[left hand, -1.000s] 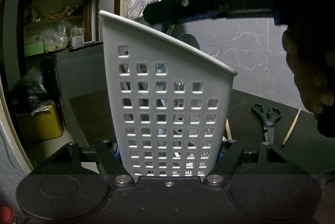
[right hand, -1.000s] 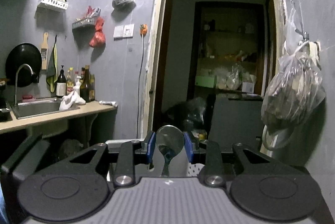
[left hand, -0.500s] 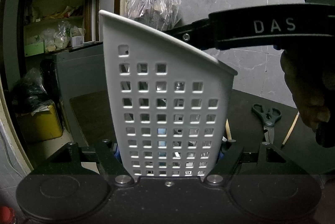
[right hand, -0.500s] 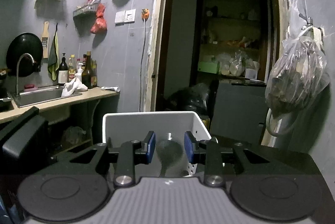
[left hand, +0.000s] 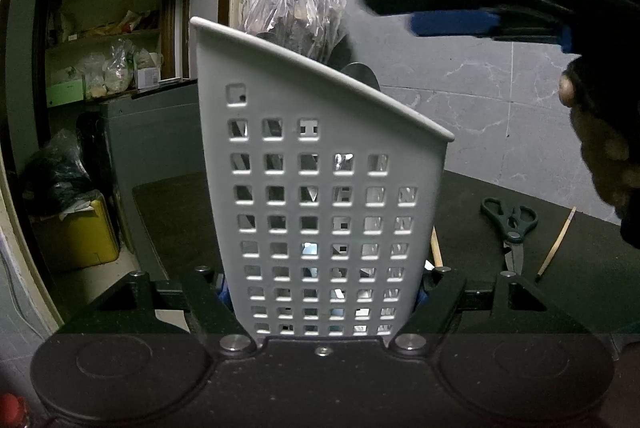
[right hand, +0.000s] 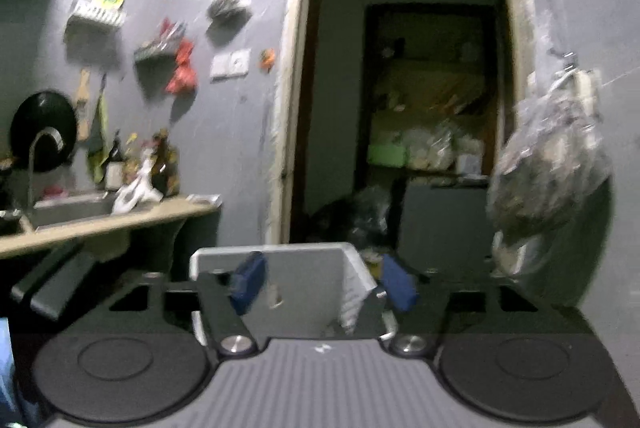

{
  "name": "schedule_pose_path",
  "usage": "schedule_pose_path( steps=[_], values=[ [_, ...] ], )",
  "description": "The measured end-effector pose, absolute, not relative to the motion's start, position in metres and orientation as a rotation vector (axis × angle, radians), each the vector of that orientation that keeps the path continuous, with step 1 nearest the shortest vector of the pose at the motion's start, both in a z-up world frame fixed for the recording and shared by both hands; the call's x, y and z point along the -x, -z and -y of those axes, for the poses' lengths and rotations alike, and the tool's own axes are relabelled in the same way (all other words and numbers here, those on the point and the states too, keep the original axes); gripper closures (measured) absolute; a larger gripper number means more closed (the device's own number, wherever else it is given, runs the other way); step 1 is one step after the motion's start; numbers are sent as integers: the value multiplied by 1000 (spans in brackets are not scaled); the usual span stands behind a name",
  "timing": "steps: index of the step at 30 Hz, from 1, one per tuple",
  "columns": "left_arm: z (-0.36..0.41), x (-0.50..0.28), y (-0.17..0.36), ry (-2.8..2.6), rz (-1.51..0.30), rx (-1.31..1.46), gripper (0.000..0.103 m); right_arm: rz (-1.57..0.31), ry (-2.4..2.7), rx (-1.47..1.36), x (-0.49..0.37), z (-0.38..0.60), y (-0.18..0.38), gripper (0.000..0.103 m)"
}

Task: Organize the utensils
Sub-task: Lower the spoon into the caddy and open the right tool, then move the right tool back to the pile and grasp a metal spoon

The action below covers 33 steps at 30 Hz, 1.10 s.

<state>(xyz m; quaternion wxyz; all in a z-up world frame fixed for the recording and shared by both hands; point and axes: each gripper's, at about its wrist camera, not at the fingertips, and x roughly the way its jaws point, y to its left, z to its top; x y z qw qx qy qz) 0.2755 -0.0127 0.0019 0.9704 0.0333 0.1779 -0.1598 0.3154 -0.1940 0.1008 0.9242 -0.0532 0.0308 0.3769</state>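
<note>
A white perforated utensil holder point(left hand: 328, 196) stands on the dark table. My left gripper point(left hand: 324, 292) is shut on its lower sides. A metal spoon bowl point(left hand: 360, 74) sticks up above the holder's rim. My right gripper point(right hand: 322, 284) is open and empty, just above the holder's open top point(right hand: 280, 260); it also shows in the left wrist view point(left hand: 472, 8) at the upper right, above the holder. The right wrist view is blurred.
Black scissors point(left hand: 510, 224) and a wooden chopstick point(left hand: 558, 240) lie on the table point(left hand: 580, 268) to the right; another stick point(left hand: 436, 248) lies beside the holder. A plastic bag point(left hand: 296, 8) hangs on the wall behind. A sink counter point(right hand: 100, 224) is at left.
My right gripper lowered the spoon into the holder, opened and let go, then drew up and back to the right. The left gripper and holder have not moved.
</note>
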Motion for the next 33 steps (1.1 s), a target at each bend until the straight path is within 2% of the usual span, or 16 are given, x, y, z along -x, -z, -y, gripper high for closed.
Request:
schedule_pose_path(
  steps=[2, 6, 11, 19, 33],
  values=[
    [13, -275, -2, 323, -360, -67, 28, -64, -724, 92, -317, 207, -102, 13],
    [13, -275, -2, 323, -360, -67, 28, -125, -618, 78, -327, 230, -92, 11],
    [13, -276, -2, 323, -361, -68, 28, -322, -607, 124, -348, 241, -64, 4],
    [13, -276, -2, 322, -361, -68, 27, -504, -674, 259, -361, 236, -27, 1],
    [13, -277, -2, 323, -362, -70, 27, -617, -576, 387, -367, 206, 3, 1]
  ],
)
